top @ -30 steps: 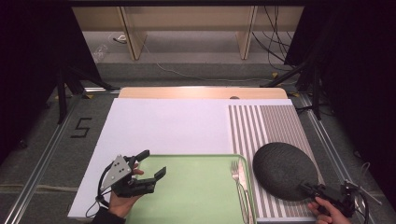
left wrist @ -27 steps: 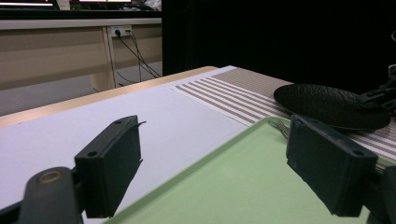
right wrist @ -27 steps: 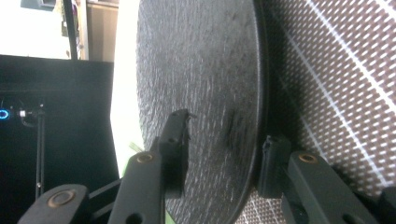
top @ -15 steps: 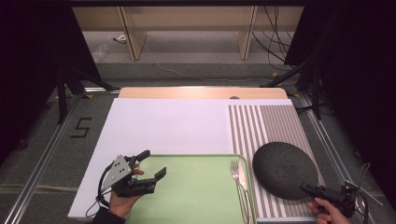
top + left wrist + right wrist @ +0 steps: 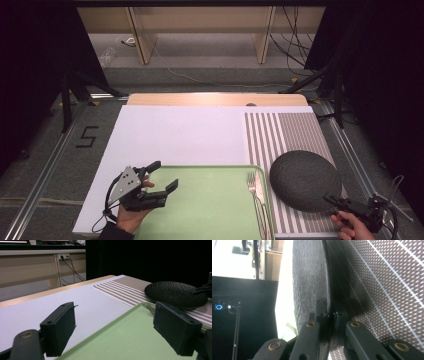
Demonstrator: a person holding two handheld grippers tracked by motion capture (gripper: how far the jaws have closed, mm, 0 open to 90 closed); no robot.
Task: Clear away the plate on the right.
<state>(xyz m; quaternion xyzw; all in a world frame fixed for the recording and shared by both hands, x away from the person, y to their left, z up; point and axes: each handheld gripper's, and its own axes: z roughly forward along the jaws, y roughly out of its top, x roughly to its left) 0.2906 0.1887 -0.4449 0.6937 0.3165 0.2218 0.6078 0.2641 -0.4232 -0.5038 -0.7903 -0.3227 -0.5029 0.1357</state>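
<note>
Plate (image 5: pixel 305 180), dark and round, sits on the striped mat (image 5: pixel 287 132) near the desk's right front corner, beside the green tray (image 5: pixel 210 200); the right gripper (image 5: pixel 334 201) pinches its near rim, jaws having just closed on it. The left gripper (image 5: pixel 162 176) hovers over the tray's left edge, jaws spread with nothing between; a fork (image 5: pixel 254 186) lies along the tray's right edge.

Bright tabletop, dark surroundings, mild softness

Our left gripper (image 5: pixel 162 176) black with blocky square pads, grey three-cornered plate behind its claw, black cable trailing back, dark sleeve at our wrist, right gripper (image 5: pixel 331 312) black, brass-coloured pivots below its claw
</note>
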